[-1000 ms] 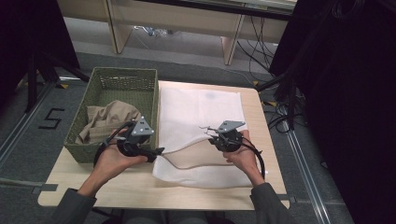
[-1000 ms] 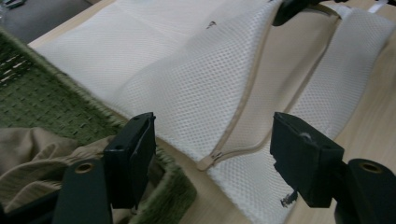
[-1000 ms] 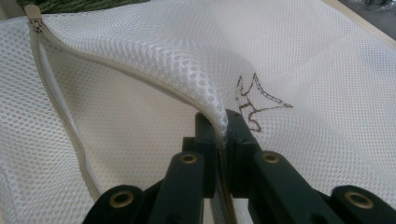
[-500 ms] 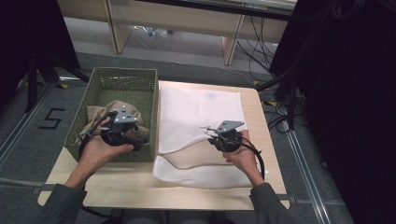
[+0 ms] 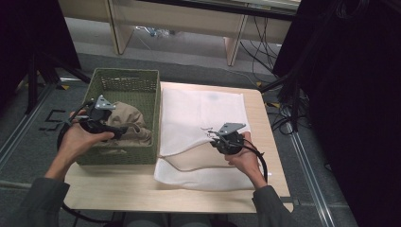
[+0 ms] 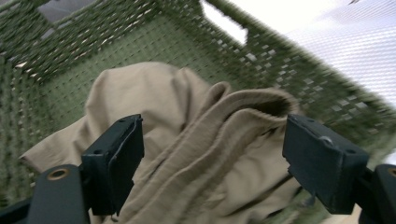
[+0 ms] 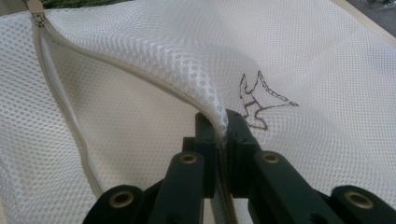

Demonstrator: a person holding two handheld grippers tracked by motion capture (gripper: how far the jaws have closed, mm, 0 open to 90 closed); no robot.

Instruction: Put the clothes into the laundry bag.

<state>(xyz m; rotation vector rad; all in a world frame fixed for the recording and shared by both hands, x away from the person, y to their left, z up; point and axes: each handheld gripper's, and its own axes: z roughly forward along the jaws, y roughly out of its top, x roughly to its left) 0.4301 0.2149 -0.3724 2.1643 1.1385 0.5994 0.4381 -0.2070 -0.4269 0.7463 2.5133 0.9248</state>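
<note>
While right gripper (image 7: 223,135) pinches the white mesh laundry bag's (image 5: 203,113) zippered upper lip, lifted, at table (image 5: 142,194) centre | left gripper (image 6: 212,161) jaws just opened wide, nothing between, over tan garment (image 6: 187,154) in green basket (image 5: 127,80), table's left edge | step: reaching for garment | next: lower, close on a fold.

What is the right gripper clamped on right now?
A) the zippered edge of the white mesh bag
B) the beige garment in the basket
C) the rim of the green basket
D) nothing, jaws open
A: in the right gripper view the right gripper has its jaws shut on the zipper edge of the white mesh bag, lifting it off the layer below; the beige garment lies in the green basket.
</note>
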